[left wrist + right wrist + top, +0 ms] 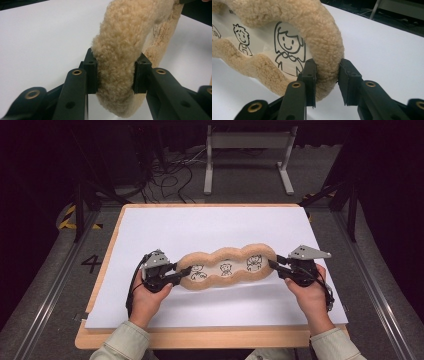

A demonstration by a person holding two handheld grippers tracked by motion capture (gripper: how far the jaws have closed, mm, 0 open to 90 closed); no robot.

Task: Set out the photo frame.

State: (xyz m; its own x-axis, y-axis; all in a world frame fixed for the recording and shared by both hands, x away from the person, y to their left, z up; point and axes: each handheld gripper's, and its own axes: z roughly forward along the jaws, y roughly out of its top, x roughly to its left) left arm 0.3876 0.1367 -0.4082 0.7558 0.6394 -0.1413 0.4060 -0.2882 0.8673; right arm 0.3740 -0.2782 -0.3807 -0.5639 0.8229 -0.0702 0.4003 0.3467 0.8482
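A long, tan, fleecy cushion (226, 267) with three lobes and three cartoon figures drawn on its pale middle stretches left to right over the white sheet (210, 227). My left gripper (182, 272) is shut on its left end. In the left gripper view the pads of this gripper (116, 75) squeeze the thick fleece rim (120, 37) from both sides. My right gripper (275, 262) is shut on the right end. In the right gripper view its jaws (327, 80) pinch the rim (319, 27) beside a drawn girl (287, 47). A hand holds each gripper.
The white sheet lies on a wooden board (200, 339) whose edge runs along the near side. Beyond the far edge, a white metal frame (247, 140) and loose cables (170, 175) sit on the dark floor. A painted "4" (91, 264) marks the floor at left.
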